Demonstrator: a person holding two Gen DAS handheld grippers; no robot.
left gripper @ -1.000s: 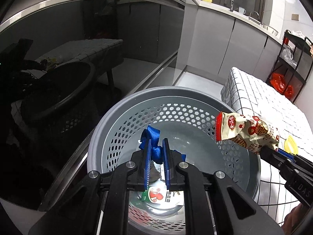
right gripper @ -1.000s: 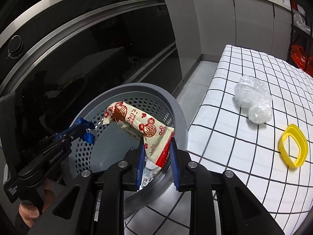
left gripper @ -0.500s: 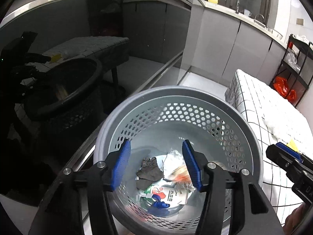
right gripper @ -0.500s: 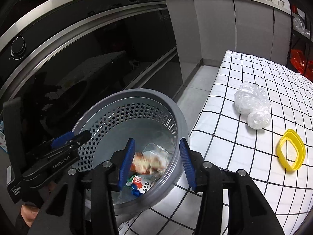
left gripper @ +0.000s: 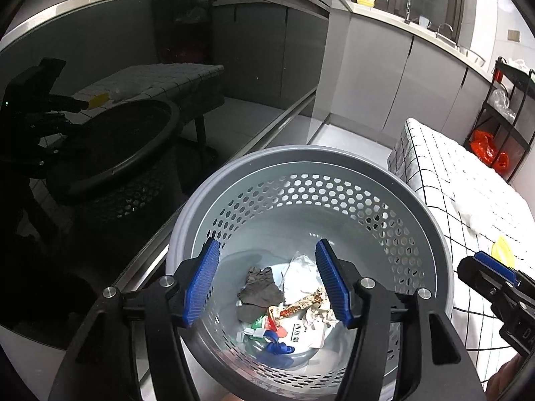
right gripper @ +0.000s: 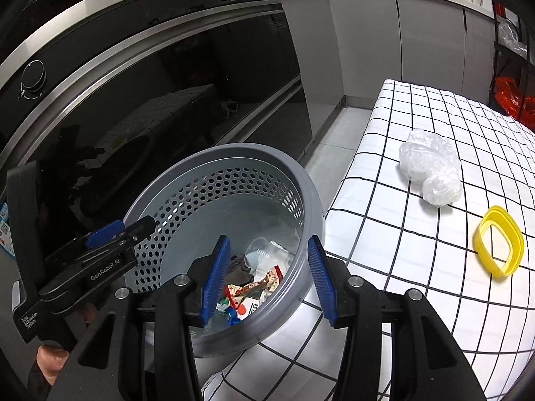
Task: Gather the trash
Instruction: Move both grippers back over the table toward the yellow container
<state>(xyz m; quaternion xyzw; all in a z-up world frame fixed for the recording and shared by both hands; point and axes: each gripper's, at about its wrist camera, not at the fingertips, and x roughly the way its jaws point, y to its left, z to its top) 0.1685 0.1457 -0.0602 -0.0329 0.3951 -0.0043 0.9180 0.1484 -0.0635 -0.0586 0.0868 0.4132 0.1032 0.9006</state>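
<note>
A grey perforated basket (left gripper: 301, 153) stands beside the checked table. My left gripper (left gripper: 267, 284) hangs over it, its jaws opening and nothing between them. At the basket's bottom lie a red-and-white snack packet (left gripper: 301, 305), a blue scrap (left gripper: 279, 346), a grey rag (left gripper: 259, 287) and white paper. My right gripper (right gripper: 269, 279) is open over the basket's near rim (right gripper: 234, 148), also holding nothing. The snack packet (right gripper: 254, 287) and a clear cup (right gripper: 264, 254) show between its fingers. A crumpled clear plastic bag (right gripper: 429, 170) and a yellow ring (right gripper: 498, 245) lie on the table.
A dark glass oven front (right gripper: 150, 117) rises just left of the basket. The table with its checked cloth (right gripper: 401, 250) fills the right side. Grey cabinets (left gripper: 384, 77) stand at the back, and a black rack with a red bag (left gripper: 488, 147) at the far right.
Both grippers have gone from shut to open. The blue scrap left the left gripper and the snack packet left the right; both now lie in the basket.
</note>
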